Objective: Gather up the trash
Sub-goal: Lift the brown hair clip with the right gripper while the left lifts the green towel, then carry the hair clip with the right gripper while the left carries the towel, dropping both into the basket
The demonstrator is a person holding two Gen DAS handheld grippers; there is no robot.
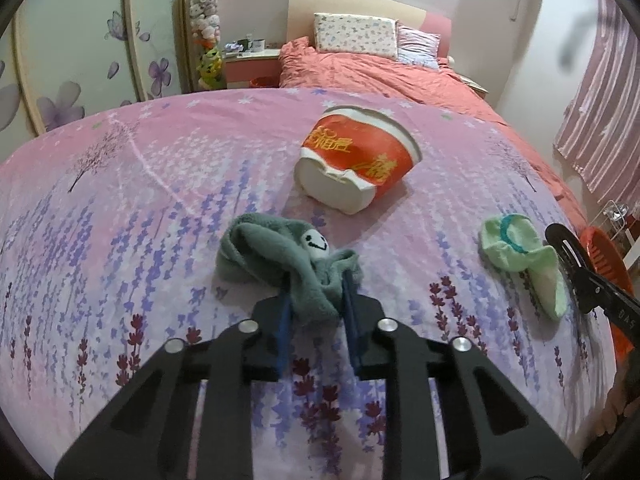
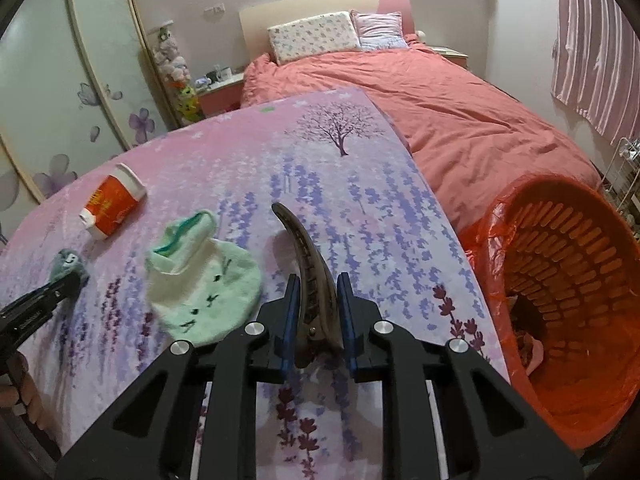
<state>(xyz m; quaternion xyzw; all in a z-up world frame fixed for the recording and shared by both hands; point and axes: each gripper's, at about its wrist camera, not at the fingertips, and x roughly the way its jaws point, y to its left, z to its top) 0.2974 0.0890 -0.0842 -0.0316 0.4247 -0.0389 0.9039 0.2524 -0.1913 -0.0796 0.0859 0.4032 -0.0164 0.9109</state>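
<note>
My left gripper (image 1: 314,304) is shut on a grey-green sock with a smiley face (image 1: 280,256) that lies on the pink floral sheet (image 1: 160,200). A crushed red and white noodle cup (image 1: 352,160) lies on its side beyond it; it also shows in the right wrist view (image 2: 110,202). My right gripper (image 2: 318,312) is shut on a dark curved hair clip (image 2: 308,264), held just above the sheet. A light green sock (image 2: 200,276) lies left of it; it also shows in the left wrist view (image 1: 520,256).
An orange basket lined with a red bag (image 2: 568,296) leans at the sheet's right edge with some scraps inside. A salmon duvet (image 2: 460,112) and pillows lie beyond. A wardrobe with flower prints (image 1: 80,60) stands left.
</note>
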